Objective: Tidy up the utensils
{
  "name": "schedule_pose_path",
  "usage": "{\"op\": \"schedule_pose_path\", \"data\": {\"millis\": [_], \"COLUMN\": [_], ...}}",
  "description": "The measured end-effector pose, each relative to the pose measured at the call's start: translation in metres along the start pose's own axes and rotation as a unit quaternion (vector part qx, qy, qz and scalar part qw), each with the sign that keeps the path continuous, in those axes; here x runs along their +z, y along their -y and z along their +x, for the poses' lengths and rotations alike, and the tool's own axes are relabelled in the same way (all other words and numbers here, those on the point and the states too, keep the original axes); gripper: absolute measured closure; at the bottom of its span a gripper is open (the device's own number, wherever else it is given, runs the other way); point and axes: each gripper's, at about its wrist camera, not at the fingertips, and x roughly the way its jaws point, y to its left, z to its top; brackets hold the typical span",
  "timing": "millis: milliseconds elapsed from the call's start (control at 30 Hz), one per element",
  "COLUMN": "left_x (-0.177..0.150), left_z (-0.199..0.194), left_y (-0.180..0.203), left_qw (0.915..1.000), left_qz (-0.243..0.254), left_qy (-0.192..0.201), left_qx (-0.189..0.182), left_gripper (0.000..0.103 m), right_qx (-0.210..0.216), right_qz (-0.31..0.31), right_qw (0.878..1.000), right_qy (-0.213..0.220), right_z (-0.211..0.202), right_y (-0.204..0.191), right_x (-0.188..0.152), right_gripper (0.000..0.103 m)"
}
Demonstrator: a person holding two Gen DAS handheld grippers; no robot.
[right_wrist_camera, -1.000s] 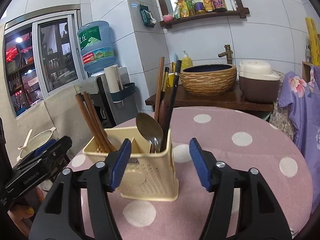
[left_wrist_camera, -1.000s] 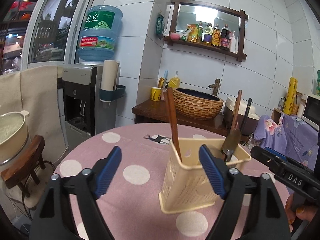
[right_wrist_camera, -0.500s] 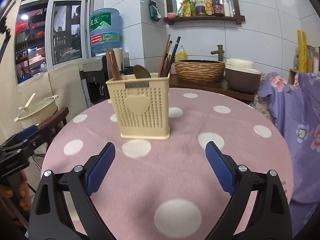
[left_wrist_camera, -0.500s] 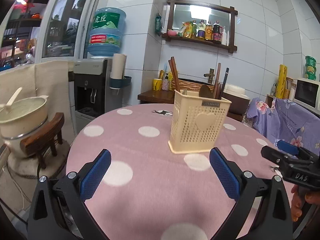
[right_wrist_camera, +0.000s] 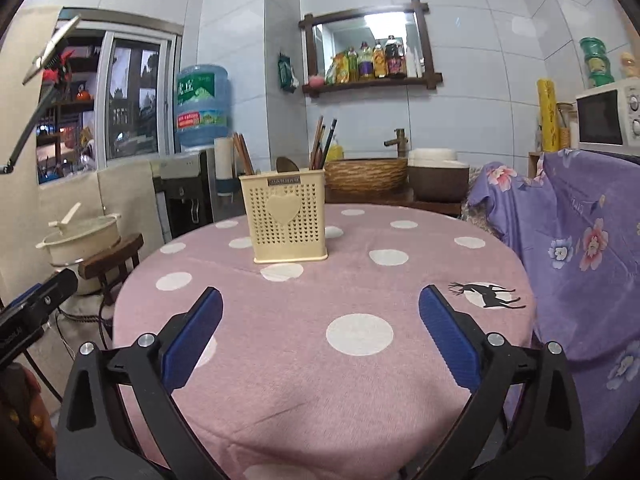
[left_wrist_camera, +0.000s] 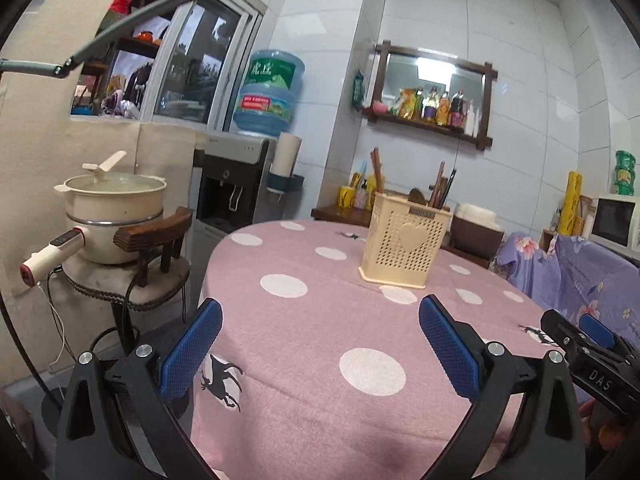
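A cream perforated utensil holder (left_wrist_camera: pixel 404 240) with a heart on its front stands on the round pink polka-dot table (left_wrist_camera: pixel 320 344). It also shows in the right wrist view (right_wrist_camera: pixel 286 220). Chopsticks (right_wrist_camera: pixel 243 153), a spoon (right_wrist_camera: pixel 286 165) and dark sticks (right_wrist_camera: pixel 323 142) stand upright in it. My left gripper (left_wrist_camera: pixel 320 346) is open and empty, well back from the holder near the table's front edge. My right gripper (right_wrist_camera: pixel 320 336) is open and empty, equally far back. Each gripper shows at the edge of the other's view.
A pot (left_wrist_camera: pixel 114 208) sits on a small wooden chair (left_wrist_camera: pixel 152 248) left of the table. A water dispenser (left_wrist_camera: pixel 236 184) stands behind it. A purple floral cloth (right_wrist_camera: pixel 576 248) covers furniture on the right. A basin (right_wrist_camera: pixel 366 174) and a microwave (right_wrist_camera: pixel 608 116) are at the back.
Both grippers have pulled back and away from the holder, which now looks smaller and farther off. Both stayed open and empty. The holder has not moved.
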Motion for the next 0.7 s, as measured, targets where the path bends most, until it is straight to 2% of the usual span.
{"op": "schedule_pose_path", "data": {"millis": [100,233,433,700], "left_x": [-0.005,-0.010,-0.012,-0.012], "left_z": [-0.009,-0.011,-0.024,-0.027], "left_y": [0.006,0.003,0.005,0.006], "left_qw": [0.9998,0.9998,0.9998,0.9999], "left_qz": [0.019,0.010,0.015,0.014], "left_qy": [0.000,-0.012,0.002,-0.002], "left_qx": [-0.004,-0.012,-0.013,-0.007], "left_gripper": [0.005,0.005,0.005,0.005], "right_qx": [-0.007,0.003,0.005,0.006], "right_qz": [-0.019,-0.035,-0.031,-0.031], "right_qw": [1.000,0.999,0.999,0.999], "right_qy": [0.018,0.028,0.031,0.035], "right_z": [-0.021,-0.037,-0.047,-0.051], "right_y": [-0.008,-0.015,-0.015,-0.013], "right_x": [-0.005,-0.010,-0.009,-0.009], "right_gripper": [0.006,0.006,0.006,0.006]}}
